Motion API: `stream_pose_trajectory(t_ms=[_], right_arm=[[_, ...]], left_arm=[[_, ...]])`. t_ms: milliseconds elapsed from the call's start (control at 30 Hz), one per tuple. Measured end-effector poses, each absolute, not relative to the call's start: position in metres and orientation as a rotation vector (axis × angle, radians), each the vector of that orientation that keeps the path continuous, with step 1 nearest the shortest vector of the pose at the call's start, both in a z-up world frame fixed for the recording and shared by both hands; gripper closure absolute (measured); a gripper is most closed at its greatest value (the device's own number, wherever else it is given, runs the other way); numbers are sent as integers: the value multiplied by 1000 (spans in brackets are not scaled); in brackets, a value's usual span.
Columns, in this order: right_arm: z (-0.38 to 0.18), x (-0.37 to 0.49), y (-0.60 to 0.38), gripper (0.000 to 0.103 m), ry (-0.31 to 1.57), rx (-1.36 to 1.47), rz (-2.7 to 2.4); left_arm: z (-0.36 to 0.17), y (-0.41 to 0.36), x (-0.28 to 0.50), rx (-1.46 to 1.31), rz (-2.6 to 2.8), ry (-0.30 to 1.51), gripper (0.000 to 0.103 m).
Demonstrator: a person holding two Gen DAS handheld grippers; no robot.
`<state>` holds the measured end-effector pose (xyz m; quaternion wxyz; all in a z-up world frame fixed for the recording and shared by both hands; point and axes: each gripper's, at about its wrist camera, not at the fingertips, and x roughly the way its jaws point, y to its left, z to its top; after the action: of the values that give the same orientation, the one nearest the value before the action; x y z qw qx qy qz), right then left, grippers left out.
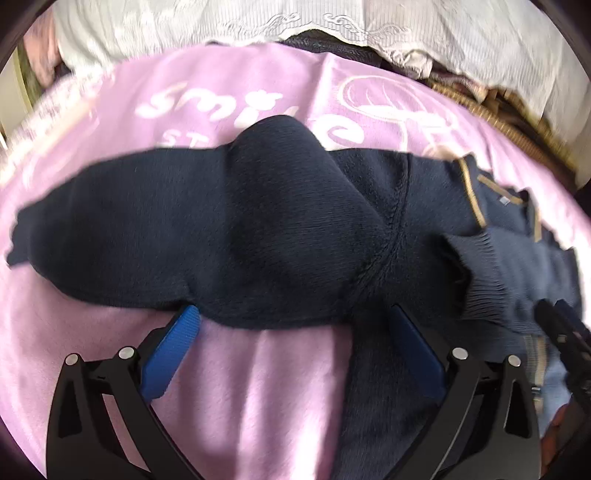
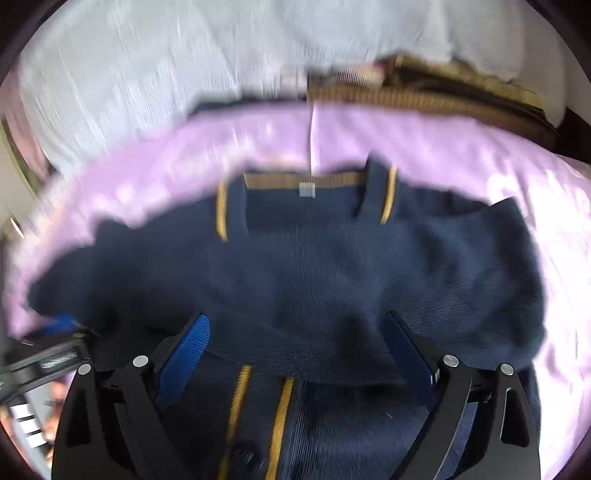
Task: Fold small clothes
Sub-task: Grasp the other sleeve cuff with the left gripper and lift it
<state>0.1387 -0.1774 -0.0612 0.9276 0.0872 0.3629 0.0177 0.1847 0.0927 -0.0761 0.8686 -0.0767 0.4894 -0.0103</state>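
Observation:
A small navy knit cardigan [image 1: 258, 221] with tan trim lies spread on a pink blanket [image 1: 92, 350]. In the left wrist view a sleeve is folded over its body, with the ribbed cuff [image 1: 480, 273] at the right. My left gripper [image 1: 295, 321] is open at the garment's near edge, blue pads wide apart and pressing nothing. In the right wrist view the cardigan [image 2: 332, 258] lies with its collar [image 2: 306, 181] far from me. My right gripper [image 2: 297, 323] is open over the folded sleeve, which runs between its fingers without being pinched.
The pink blanket [image 2: 480, 147] bears white "smile" lettering [image 1: 207, 107]. A white lace cloth [image 1: 332, 22] hangs behind it, with a brown woven surface [image 2: 424, 96] at the back right. Each gripper shows at the edge of the other's view.

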Motion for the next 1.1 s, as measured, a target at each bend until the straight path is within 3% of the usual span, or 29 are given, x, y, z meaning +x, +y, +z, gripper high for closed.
stream_pose_trajectory(t_ms=[133,267,433,667,733,833,900,1000,1100], right_arm=[[-38,91,-210,8,570,184,-42],[-49,69,-252,8,473,296,-92],[-67,84,-260,8,554,378,-63],[-75,85,-264,8,574,414,-50],[-79,89,-268,8,579,439,-47],[-79,91,-266,8,576,439,-50],[-78,92,-264,9,575,422,-58],[-84,101,-256,7,640,367,-89],[-90,118,-237,3,751,243,-118]], left_arm=[[-68,155,177,-454,-80,1013,4],[-71,207,155,-701,-140,942,5],[-67,236,130,-739,-90,832,6],[-71,248,155,-762,-11,758,10],[-72,261,160,-791,20,746,23],[-80,280,163,-857,64,744,65],[-85,288,162,-897,79,751,81],[-85,289,162,-881,93,761,90],[-74,278,158,-781,131,762,92]])
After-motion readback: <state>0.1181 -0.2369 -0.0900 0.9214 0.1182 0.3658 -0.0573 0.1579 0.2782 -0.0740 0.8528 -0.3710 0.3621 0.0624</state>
